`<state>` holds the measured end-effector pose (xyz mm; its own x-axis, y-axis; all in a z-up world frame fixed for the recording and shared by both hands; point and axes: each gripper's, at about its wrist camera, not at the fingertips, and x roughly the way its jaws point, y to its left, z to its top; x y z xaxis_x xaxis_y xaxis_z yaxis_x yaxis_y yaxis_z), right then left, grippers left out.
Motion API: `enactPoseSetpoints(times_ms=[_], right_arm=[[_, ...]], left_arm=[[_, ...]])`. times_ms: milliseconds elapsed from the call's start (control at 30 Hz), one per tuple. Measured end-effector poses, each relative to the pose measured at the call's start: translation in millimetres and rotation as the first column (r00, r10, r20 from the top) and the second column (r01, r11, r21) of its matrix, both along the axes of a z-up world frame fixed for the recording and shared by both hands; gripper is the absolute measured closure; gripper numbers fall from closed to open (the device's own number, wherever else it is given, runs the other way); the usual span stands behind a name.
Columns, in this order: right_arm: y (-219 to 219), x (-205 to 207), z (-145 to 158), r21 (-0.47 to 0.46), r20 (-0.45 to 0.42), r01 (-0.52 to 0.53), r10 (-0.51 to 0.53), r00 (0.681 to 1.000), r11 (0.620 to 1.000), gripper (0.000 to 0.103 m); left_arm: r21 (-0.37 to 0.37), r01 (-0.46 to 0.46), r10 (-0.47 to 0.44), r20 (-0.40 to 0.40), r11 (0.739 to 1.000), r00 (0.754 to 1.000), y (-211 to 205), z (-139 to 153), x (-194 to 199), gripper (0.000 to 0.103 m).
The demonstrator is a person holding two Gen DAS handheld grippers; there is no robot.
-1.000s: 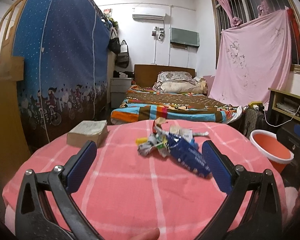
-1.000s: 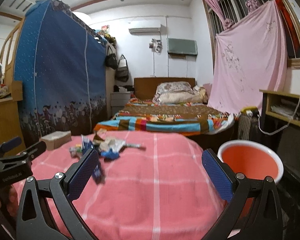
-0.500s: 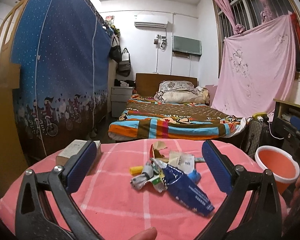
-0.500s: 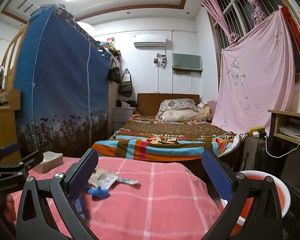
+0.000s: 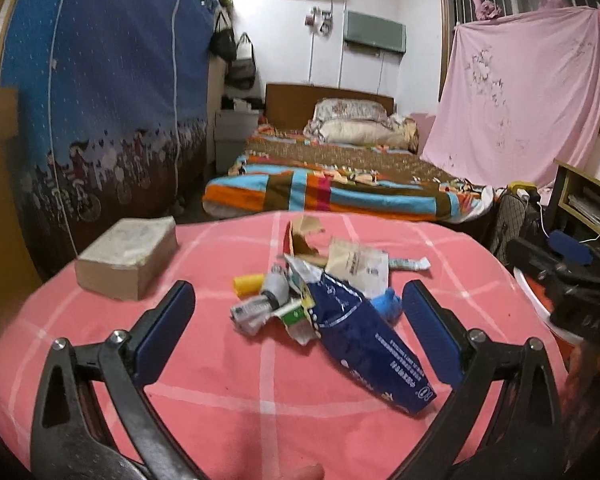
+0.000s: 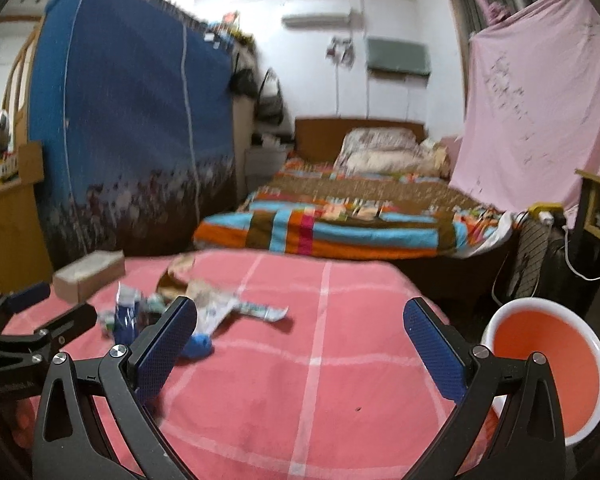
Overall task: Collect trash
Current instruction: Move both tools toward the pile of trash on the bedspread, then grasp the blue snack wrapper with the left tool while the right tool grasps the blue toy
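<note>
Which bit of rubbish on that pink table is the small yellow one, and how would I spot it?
Start at the round table with the pink checked cloth, then find the trash pile near its middle. The yellow piece lies at the pile's left edge, on the side towards the brown box: a short stubby cylinder, the only plain yellow thing there.

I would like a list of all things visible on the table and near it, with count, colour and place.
table: one, pink checked cloth, under both grippers
blue wrapper: one, dark blue, nearest piece of the trash pile
yellow piece: one, yellow, left edge of the pile
other scraps: several, white and brown, back of the pile
box: one, brown, left of the pile
bucket: one, orange inside, beside the table at right
bed: one, striped blanket, behind the table
left gripper: open, facing the pile
right gripper: open, over the table
</note>
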<state>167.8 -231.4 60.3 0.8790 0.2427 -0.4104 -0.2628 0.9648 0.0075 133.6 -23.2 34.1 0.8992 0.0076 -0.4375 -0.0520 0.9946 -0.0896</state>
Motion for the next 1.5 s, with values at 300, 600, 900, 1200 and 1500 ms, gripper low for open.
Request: enactPoseSetpoints(times_ms=[300,600,900,1200,1500], right_arm=[[13.8,24.2,-20.8,-0.036,-0.172,-0.097,0.090,0.981,0.995,0.021],[26.5,35.0,-31.5,-0.032,-0.261,-0.191,0.177,0.949,0.981,0.046],[20.5,42.9,-35.3,-0.008,-0.302,-0.180,0.169,0.938,0.984,0.051],[24.5,41.6,-35.3,-0.035,-0.295,-0.175,0.158,0.943,0.984,0.051],[36.7,39.0,-34.3,-0.058,-0.295,-0.241,0.214,0.931,0.969,0.051]], left_arm=[[-0.105,0.060,-0.075,-0.144,0.993,0.987,-2.3,-14.5,11.0,0.036],[-0.242,0.102,-0.164,-0.254,0.965,0.953,-13.7,-29.9,25.1,0.058],[-0.346,0.121,-0.228,-0.287,0.931,0.930,-18.3,-32.6,33.5,0.081],[-0.373,0.137,-0.264,-0.313,0.917,0.913,-22.8,-32.9,33.4,0.103],[-0.328,0.170,-0.269,-0.285,0.929,0.920,-7.3,-22.4,16.1,0.103]])
